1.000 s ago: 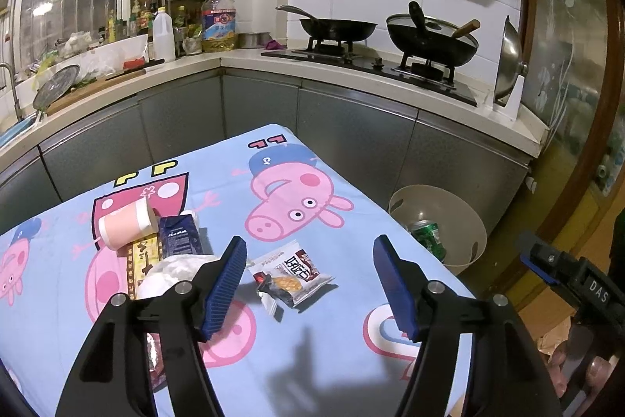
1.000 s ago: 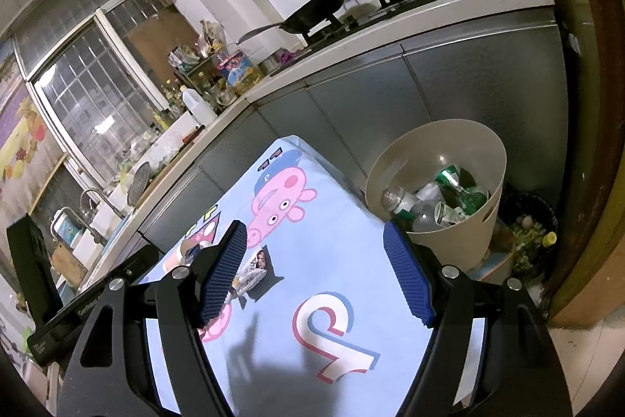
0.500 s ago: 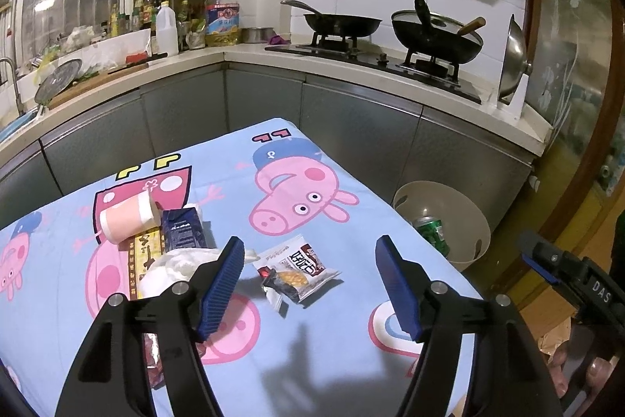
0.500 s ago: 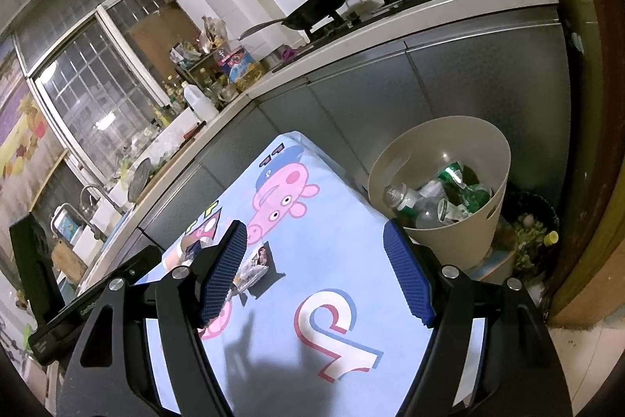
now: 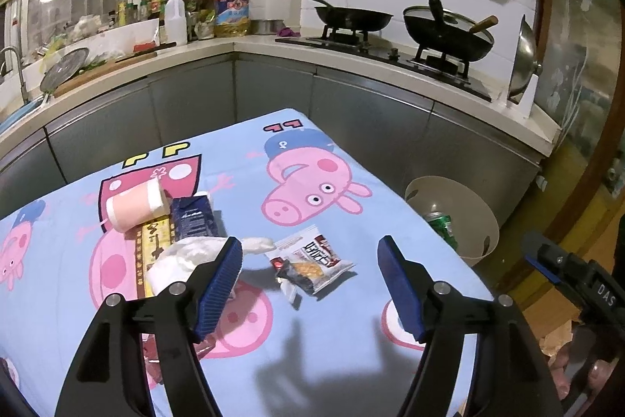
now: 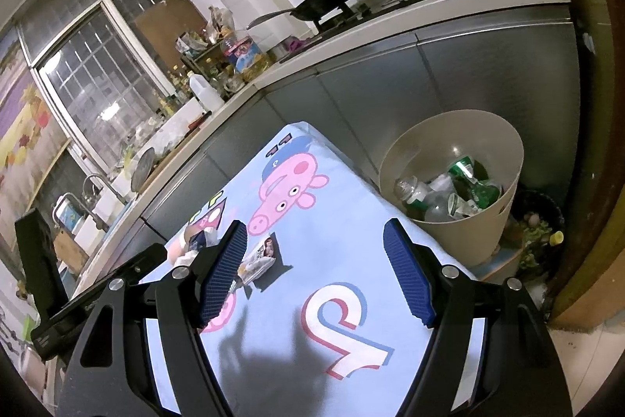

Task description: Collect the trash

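While both tools hover over the cartoon-pig tablecloth (image 5: 312, 358), the left gripper (image 5: 310, 284) has its blue pads spread wide with nothing clamped; the snack wrapper (image 5: 312, 262) lies flat on the cloth in the gap between them, untouched. At 9 o'clock from the wrapper sits a crumpled white bag (image 5: 187, 256), partly hidden by the left pad. At 10 o'clock from the wrapper: a dark blue carton (image 5: 193, 217), a pink cup (image 5: 134, 208) on its side touching the carton, and a yellow printed strip (image 5: 154, 245) under them. The right gripper (image 6: 316, 270) is also spread and empty, over bare cloth; in its view the wrapper (image 6: 259, 258) lies just beside the left pad. A beige trash bin (image 6: 488, 237) stands off the table edge at 2 o'clock in the right view, holding green cans and clear bottles. The other tool's black body shows at 4 o'clock in the left view. Two woks (image 5: 445, 34) sit on the stove at 12 o'clock.
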`<move>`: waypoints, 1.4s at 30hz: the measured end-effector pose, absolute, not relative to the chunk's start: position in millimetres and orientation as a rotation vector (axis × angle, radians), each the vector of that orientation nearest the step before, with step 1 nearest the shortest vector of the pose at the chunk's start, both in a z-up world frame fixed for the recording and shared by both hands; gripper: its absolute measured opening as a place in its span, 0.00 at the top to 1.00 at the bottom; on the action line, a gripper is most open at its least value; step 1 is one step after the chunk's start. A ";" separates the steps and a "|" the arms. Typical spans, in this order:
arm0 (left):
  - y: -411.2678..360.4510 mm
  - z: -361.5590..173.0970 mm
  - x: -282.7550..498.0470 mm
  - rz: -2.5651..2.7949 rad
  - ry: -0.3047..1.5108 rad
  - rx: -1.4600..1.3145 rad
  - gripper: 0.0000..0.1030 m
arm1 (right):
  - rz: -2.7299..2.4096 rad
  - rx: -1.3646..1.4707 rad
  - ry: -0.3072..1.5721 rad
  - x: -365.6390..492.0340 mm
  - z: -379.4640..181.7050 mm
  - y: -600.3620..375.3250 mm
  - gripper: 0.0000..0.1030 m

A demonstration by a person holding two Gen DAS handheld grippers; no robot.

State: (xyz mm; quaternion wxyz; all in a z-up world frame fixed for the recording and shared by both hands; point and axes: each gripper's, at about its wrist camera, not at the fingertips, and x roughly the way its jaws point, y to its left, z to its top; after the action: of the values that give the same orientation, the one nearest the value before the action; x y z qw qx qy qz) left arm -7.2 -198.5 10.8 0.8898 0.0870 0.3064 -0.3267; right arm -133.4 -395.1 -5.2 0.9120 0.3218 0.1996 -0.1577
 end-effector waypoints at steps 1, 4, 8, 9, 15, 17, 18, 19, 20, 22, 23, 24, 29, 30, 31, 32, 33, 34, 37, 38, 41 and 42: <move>-196.4 10.3 -6.4 -0.674 0.638 0.180 0.30 | -0.320 0.662 0.415 -131.9 -5.6 -394.2 0.31; -182.6 10.7 -0.8 -0.661 0.638 0.171 0.30 | -0.301 0.656 0.428 -125.4 -6.1 -389.5 0.31; -138.4 17.5 18.0 -0.596 0.624 0.113 0.30 | -0.274 0.633 0.442 -115.4 -6.2 -380.4 0.31; -127.2 18.9 22.9 -0.576 0.625 0.096 0.30 | -0.265 0.626 0.448 -112.2 -7.1 -377.6 0.31; -45.5 16.3 54.0 -0.386 0.646 0.018 0.30 | -0.202 0.608 0.500 -89.0 -17.2 -362.0 0.31; -30.7 11.5 57.6 -0.351 0.661 0.004 0.30 | -0.182 0.597 0.516 -82.1 -20.2 -357.2 0.31; -23.5 8.3 59.8 -0.337 0.671 -0.006 0.30 | -0.165 0.587 0.528 -76.4 -22.2 -352.6 0.32; -14.7 4.0 62.6 -0.326 0.687 -0.023 0.30 | -0.149 0.577 0.539 -71.5 -23.6 -348.4 0.33; -7.9 -0.3 65.0 -0.321 0.703 -0.040 0.30 | -0.136 0.569 0.548 -67.4 -24.6 -345.3 0.36; 0.1 -7.2 68.5 -0.321 0.731 -0.071 0.31 | -0.092 0.540 0.575 -52.6 -26.6 -334.7 0.39; 2.2 -10.5 69.4 -0.329 0.746 -0.085 0.31 | -0.066 0.521 0.591 -42.9 -26.8 -328.8 0.39; 3.5 -14.1 70.2 -0.341 0.760 -0.099 0.31 | -0.047 0.507 0.600 -35.8 -27.0 -324.2 0.39; -4.9 -19.8 64.9 -0.387 0.775 -0.087 0.31 | 0.044 0.365 0.625 19.7 -22.2 -293.7 0.36; -7.9 -20.7 63.0 -0.395 0.777 -0.078 0.31 | 0.063 0.331 0.634 33.6 -22.0 -286.1 0.33; -9.4 -21.4 62.3 -0.399 0.780 -0.074 0.31 | 0.078 0.303 0.640 44.9 -21.9 -279.3 0.32; -11.2 -22.3 61.5 -0.404 0.786 -0.071 0.31 | 0.091 0.258 0.652 59.2 -23.4 -270.1 0.30; -12.2 -23.1 60.7 -0.408 0.792 -0.072 0.31 | 0.097 0.221 0.663 68.1 -25.8 -264.0 0.30; -12.3 -24.0 60.9 -0.410 0.796 -0.072 0.31 | 0.096 0.181 0.676 78.1 -28.8 -257.3 0.30; -14.6 -26.1 60.8 -0.412 0.806 -0.068 0.31 | 0.129 0.117 0.710 94.6 -38.1 -245.0 0.65; -15.9 -26.6 60.8 -0.413 0.809 -0.066 0.31 | 0.147 0.109 0.727 96.6 -40.4 -242.8 0.96; -23.3 -26.8 62.1 -0.432 0.815 -0.062 0.31 | 0.174 0.171 0.682 73.3 -33.3 -253.0 0.96; -28.7 -26.9 62.0 -0.444 0.816 -0.055 0.31 | 0.156 0.197 0.649 58.9 -27.7 -262.7 0.96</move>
State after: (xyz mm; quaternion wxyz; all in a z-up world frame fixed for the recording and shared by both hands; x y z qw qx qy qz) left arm 62.0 -28.7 -26.9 0.8936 -0.0267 0.3937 -0.2139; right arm 58.9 -262.7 -27.7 0.9401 0.0964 0.3180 0.0764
